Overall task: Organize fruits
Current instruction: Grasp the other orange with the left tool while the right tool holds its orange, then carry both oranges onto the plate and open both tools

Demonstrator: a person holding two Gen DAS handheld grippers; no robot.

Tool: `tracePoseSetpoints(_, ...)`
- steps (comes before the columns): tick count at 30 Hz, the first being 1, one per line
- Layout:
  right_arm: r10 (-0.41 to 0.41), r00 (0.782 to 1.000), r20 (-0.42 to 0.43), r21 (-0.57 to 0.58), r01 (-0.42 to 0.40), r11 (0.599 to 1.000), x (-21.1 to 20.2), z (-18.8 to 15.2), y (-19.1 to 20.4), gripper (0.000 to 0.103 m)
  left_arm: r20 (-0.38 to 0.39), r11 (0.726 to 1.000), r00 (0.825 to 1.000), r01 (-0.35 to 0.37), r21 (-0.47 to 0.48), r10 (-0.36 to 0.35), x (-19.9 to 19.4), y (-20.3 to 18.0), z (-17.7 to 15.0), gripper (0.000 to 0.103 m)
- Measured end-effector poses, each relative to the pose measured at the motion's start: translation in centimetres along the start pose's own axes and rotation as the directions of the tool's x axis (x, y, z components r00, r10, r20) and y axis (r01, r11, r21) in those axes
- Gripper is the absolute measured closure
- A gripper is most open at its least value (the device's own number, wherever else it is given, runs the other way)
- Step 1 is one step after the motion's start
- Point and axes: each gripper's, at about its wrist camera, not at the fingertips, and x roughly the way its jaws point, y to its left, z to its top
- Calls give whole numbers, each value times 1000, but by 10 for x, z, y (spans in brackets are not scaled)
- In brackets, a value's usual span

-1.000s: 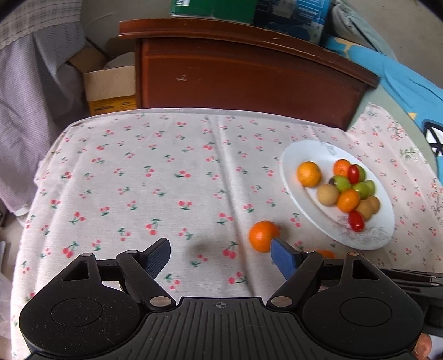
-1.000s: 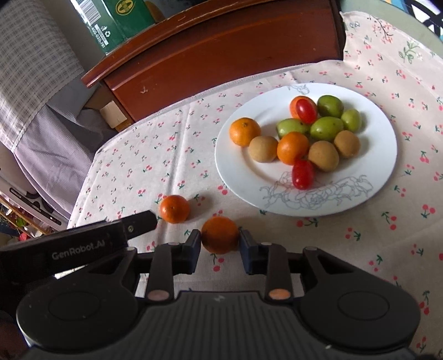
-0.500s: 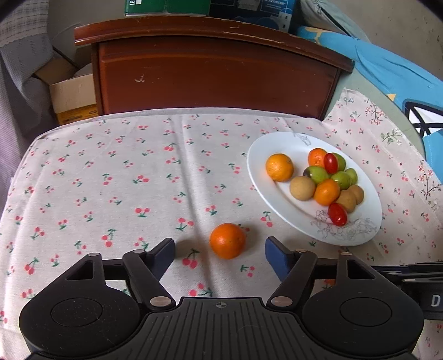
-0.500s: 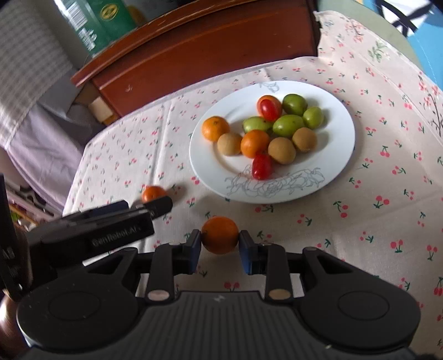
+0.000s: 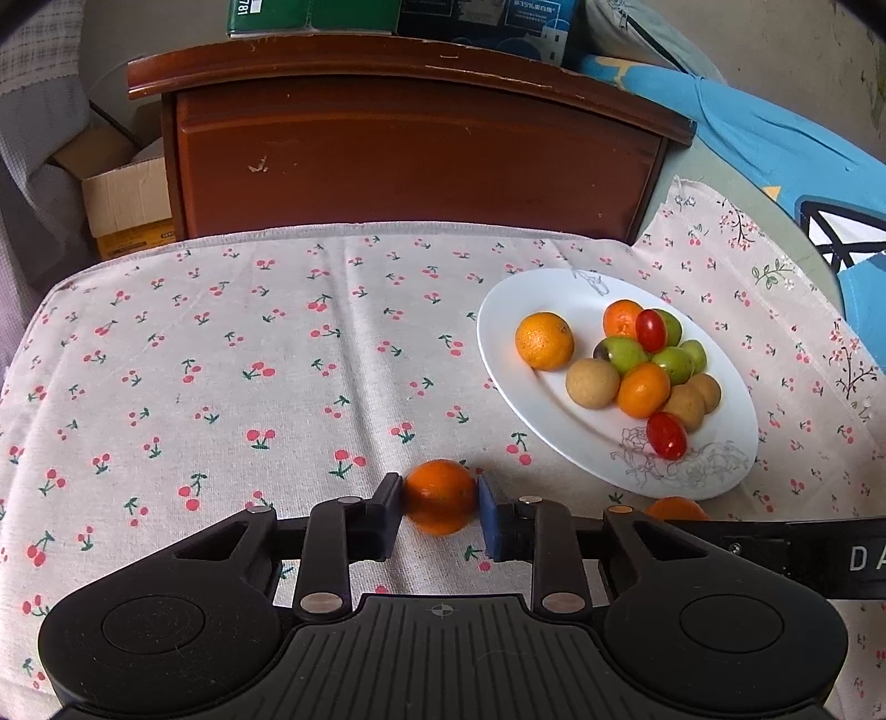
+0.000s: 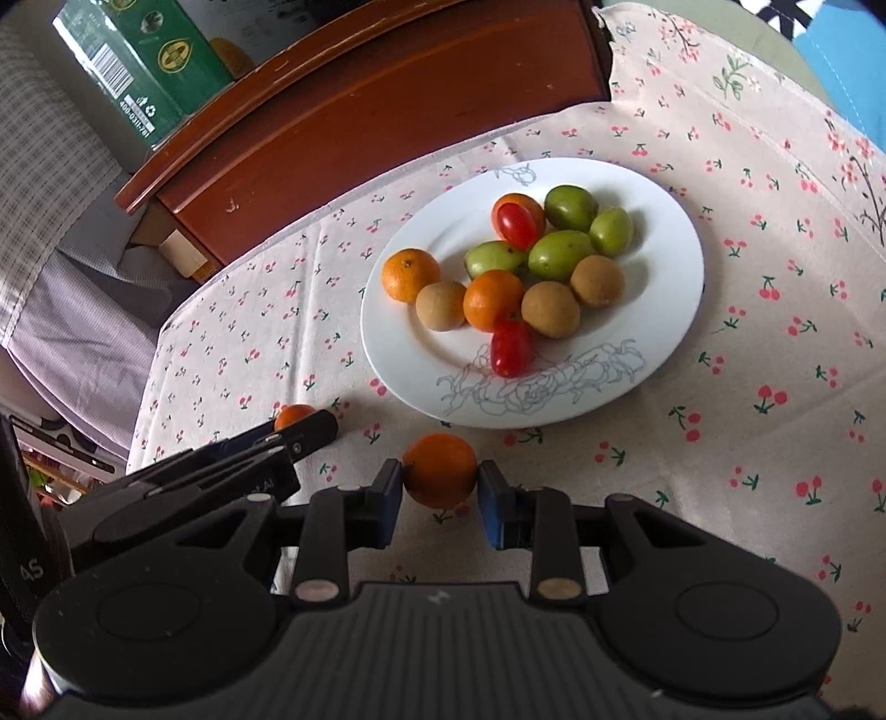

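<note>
My left gripper point(image 5: 439, 512) is shut on a small orange point(image 5: 439, 497) low over the cherry-print tablecloth, left of the white plate point(image 5: 506, 354). My right gripper point(image 6: 439, 487) is shut on a second orange point(image 6: 439, 469), held just in front of the plate's near rim point(image 6: 659, 365). The plate holds several oranges, green fruits, brown longans and two red cherry tomatoes. In the right wrist view the left gripper's finger point(image 6: 302, 435) covers most of its orange point(image 6: 293, 415). The right gripper's orange point(image 5: 675, 507) peeks out in the left wrist view.
A dark wooden cabinet point(image 5: 410, 155) stands behind the table with green and blue boxes point(image 5: 310, 16) on top. A cardboard box point(image 5: 124, 205) sits at the back left. Blue fabric point(image 5: 775, 144) lies at the right. The tablecloth point(image 5: 221, 360) covers the table.
My left gripper has closed around the orange on the cloth; it was open before. My right gripper, still holding its orange, has moved closer to the plate.
</note>
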Motion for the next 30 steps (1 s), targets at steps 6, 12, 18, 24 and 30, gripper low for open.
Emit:
tracePoseSetpoints(6, 16, 1000, 5, 14, -16, 1000, -3, 2, -2, 73, 26, 1000, 1000, 13, -5, -13, -9, -4, 5, 77)
tracePoseSetpoints(12, 41, 998, 52, 14, -42, 999, -15, 12, -1, 73, 72, 999, 996, 50, -4, -49, -23, -12, 15, 77)
tracePoseSetpoints(18, 60, 990, 124, 9, -62, 998, -28, 27, -1, 73, 108, 997, 991, 80, 6, -80, -34, -19, 27, 77)
tracePoseSetpoints(24, 55, 981, 189, 47, -64, 997, -38, 44, -12, 73, 114, 995, 989, 98, 1, -97, -28, -19, 44, 77)
tracePoseSetpoints(30, 32, 978, 208, 106, -55, 993, -36, 53, -23, 73, 93, 992, 988, 127, 8, -127, -8, -23, 59, 77)
